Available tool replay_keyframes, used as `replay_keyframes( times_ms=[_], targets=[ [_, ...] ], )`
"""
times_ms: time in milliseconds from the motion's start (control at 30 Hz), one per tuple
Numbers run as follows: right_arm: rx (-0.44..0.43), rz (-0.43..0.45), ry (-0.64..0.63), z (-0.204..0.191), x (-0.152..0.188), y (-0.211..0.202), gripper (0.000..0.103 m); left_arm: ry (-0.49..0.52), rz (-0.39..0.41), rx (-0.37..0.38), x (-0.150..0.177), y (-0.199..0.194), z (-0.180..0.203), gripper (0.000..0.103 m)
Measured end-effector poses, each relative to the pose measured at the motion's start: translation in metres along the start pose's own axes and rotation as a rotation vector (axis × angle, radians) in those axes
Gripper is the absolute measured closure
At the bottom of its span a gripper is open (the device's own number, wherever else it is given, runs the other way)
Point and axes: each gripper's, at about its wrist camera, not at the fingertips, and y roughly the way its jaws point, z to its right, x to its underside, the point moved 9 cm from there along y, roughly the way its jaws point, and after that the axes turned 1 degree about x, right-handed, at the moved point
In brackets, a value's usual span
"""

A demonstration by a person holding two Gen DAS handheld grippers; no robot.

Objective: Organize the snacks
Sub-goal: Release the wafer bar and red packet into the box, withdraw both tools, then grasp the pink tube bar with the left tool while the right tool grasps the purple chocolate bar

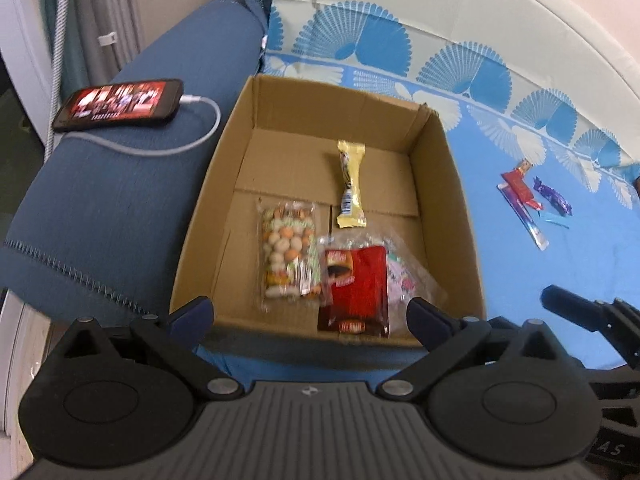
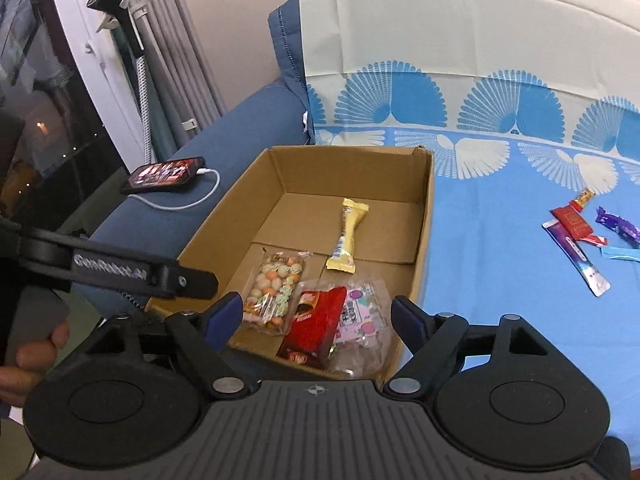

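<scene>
A blue sofa [image 1: 120, 208] draped with a light blue fan-print cloth [image 2: 500, 208] carries an open cardboard box [image 1: 448, 184], set just beside the padded armrest. Inside the box lie four snacks: a clear bag of round coated nuts [image 1: 286, 252], a red packet [image 1: 358, 292] partly over a clear pink-printed bag [image 1: 404, 276], and a yellow wrapped bar [image 1: 351, 184] farther back. Over the box's near edge, the left gripper [image 1: 310, 312] stands with its jaws wide apart and nothing between them. The right gripper [image 2: 316, 316] hovers at the same edge, its jaws also spread and empty. On the cloth well to the right of the box, a small cluster of loose snacks [image 2: 584, 236] remains: red, purple and blue wrappers. A lit phone [image 1: 120, 104] rests on the armrest, plugged into a white cable [image 1: 176, 144].
</scene>
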Motion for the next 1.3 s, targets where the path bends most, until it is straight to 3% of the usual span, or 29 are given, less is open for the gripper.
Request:
replay_keyframes(
  times_ms=[233,700,1300],
  targets=[
    [0.036,0.053,-0.019,-0.002,0.008,-0.033,0.015,-0.027,0.038,-0.018,0.021,-0.024,0.001,0.000],
    [0.063,0.125,-0.022,-0.005,0.016,-0.068,0.011,-0.002,0.103,-0.043,0.030,-0.061,0.018,0.000],
    [0.070,0.164,0.038,0.015,0.023,-0.084,0.010,0.098,0.111,-0.077,0.030,-0.066,0.048,0.000]
  ],
)
